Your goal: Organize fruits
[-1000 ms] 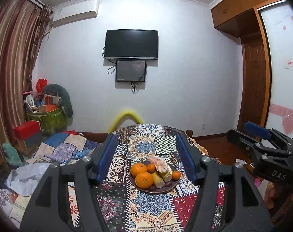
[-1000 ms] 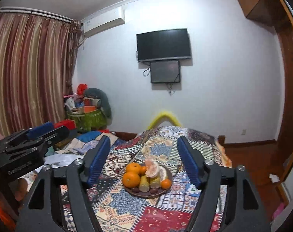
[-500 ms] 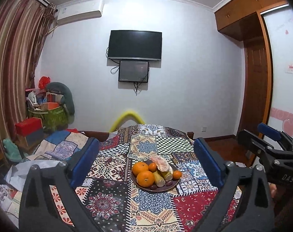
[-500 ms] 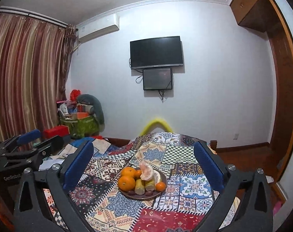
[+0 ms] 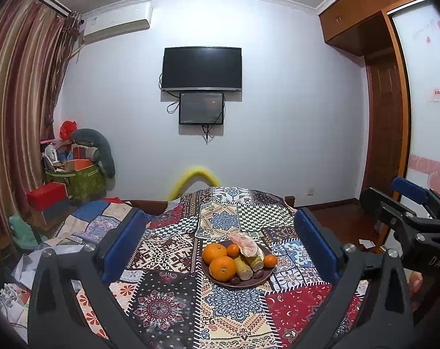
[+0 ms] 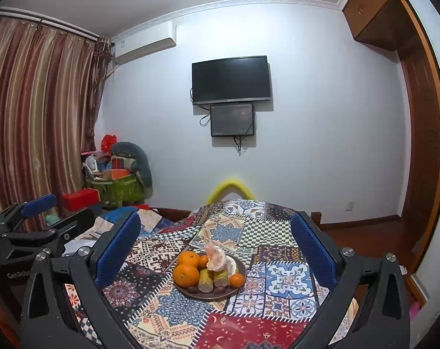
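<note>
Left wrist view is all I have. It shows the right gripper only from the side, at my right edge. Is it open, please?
Observer: Yes. In the right wrist view the right gripper is wide open, and the plate of fruit appears between its fingers, untouched.
Operator: Is something hidden beside the pink peeled fruit?
Observer: Yes. A pale wedge sits against the right side of the pink peeled fruit, on the plate.

Bare tablecloth [image 5: 167, 305] around plate [image 5: 250, 284]
</note>
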### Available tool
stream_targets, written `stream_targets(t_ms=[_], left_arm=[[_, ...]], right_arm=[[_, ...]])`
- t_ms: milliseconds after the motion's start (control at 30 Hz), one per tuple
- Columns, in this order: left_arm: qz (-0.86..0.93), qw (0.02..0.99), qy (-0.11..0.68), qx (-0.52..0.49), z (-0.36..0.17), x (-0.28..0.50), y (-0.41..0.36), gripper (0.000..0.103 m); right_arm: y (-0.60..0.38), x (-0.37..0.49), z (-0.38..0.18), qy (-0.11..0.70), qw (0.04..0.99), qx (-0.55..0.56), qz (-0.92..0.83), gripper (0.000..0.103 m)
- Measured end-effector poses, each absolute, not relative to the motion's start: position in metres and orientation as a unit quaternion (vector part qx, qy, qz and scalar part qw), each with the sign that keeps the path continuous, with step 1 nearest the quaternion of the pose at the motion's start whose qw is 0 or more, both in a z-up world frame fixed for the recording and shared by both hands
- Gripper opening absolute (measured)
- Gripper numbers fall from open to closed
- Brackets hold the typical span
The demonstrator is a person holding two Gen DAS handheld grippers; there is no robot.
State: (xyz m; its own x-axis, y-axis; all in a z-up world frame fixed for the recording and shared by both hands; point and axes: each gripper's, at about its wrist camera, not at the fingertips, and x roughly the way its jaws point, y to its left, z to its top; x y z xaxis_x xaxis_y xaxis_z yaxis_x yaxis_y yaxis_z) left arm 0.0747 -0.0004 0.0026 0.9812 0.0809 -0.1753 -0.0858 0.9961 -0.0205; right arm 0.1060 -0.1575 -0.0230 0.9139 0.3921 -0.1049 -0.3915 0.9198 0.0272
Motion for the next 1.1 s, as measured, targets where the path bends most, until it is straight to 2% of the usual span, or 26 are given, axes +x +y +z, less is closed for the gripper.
stream_targets(t_ms=[1100], left_arm=[[0.032, 0.995, 0.090, -0.015, -0.0006, 0.0758, 0.0001, 0.103]], right_arm=[[-0.1644, 0.0975, -0.0202, 0.045, 0.981, 0.017, 0.187, 0.103]])
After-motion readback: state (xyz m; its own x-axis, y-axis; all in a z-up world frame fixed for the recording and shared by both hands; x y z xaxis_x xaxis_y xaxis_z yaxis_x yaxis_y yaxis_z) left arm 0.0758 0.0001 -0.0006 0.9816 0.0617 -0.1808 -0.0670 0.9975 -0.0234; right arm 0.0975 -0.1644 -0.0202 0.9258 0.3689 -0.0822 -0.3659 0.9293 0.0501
